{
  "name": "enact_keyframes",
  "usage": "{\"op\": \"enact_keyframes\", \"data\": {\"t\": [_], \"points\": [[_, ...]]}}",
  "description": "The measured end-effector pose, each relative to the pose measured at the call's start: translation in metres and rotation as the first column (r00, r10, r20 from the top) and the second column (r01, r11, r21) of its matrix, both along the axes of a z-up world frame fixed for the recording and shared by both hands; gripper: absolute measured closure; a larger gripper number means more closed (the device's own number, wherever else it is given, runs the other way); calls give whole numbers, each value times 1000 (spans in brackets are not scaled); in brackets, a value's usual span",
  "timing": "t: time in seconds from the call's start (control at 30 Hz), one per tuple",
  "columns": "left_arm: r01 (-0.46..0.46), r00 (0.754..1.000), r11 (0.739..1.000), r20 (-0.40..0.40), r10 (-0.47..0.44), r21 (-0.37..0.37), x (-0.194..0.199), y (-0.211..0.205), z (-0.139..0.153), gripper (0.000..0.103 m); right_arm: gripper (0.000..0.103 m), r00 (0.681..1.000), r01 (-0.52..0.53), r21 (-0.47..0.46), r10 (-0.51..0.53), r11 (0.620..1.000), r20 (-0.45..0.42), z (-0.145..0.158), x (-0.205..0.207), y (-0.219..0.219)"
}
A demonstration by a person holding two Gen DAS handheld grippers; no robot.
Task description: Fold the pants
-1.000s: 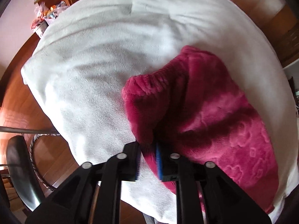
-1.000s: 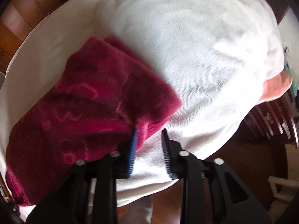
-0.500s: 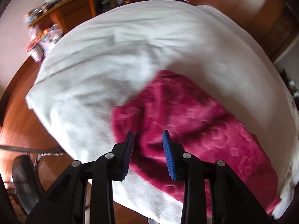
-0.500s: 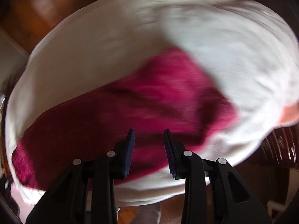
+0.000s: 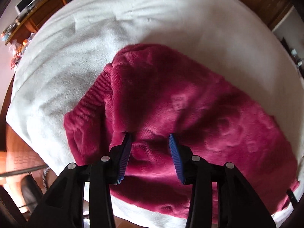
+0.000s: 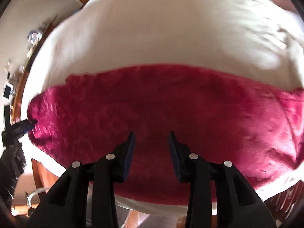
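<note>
The crimson fleece pants [image 5: 186, 117] lie as a long folded band across the white-covered bed [image 5: 79, 43], directly beneath both grippers; left gripper [image 5: 150, 138] and right gripper [image 6: 151, 134] are each opening, empty, the left nearer the ribbed waistband [image 5: 95, 95].

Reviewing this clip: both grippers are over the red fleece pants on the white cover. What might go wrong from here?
1. The pants lie close to the near edge of the white cover; a careless pull might drag them off.
2. Both views are blurred, so the right gripper, jaws opening with nothing pinched, may bite at the wrong spot.
3. The left gripper, also opening, hangs above thick bunched fleece and may grab too many layers.
</note>
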State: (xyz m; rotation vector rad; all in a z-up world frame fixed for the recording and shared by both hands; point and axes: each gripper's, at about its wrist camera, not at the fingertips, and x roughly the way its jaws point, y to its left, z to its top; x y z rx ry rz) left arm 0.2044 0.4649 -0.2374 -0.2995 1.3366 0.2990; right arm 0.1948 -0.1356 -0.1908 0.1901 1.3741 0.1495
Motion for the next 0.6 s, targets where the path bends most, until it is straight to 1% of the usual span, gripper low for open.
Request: {"op": "enact_keyframes", "data": {"t": [0.03,0.13,0.2,0.3,0.47,0.57,0.6], "points": [[14,1000,1000,-11,-14,4,0,1,-4,61,66,999,-23,-15,22,1000,-28,-10,3,8],[81,995,997,-53,-80,-1,-1,6,-23,59,66,994,-53,-57,47,997,-103,-34,4,14],[118,991,993,-63,-120,-31,-1,9,-31,59,66,990,-59,-69,50,996,-129,-40,7,15],[143,987,986,-59,-148,-88,3,18,-35,59,66,986,-65,-79,52,995,-161,-33,18,18],[198,977,973,-58,-206,-116,8,21,-33,59,65,990,-119,-29,116,993,-83,4,56,45],[199,977,971,-49,-207,-132,9,25,-33,60,55,986,-166,13,166,986,-22,18,90,75],[198,978,971,-45,-206,-136,9,26,-33,60,55,983,-185,27,185,982,-8,19,99,86]]}}
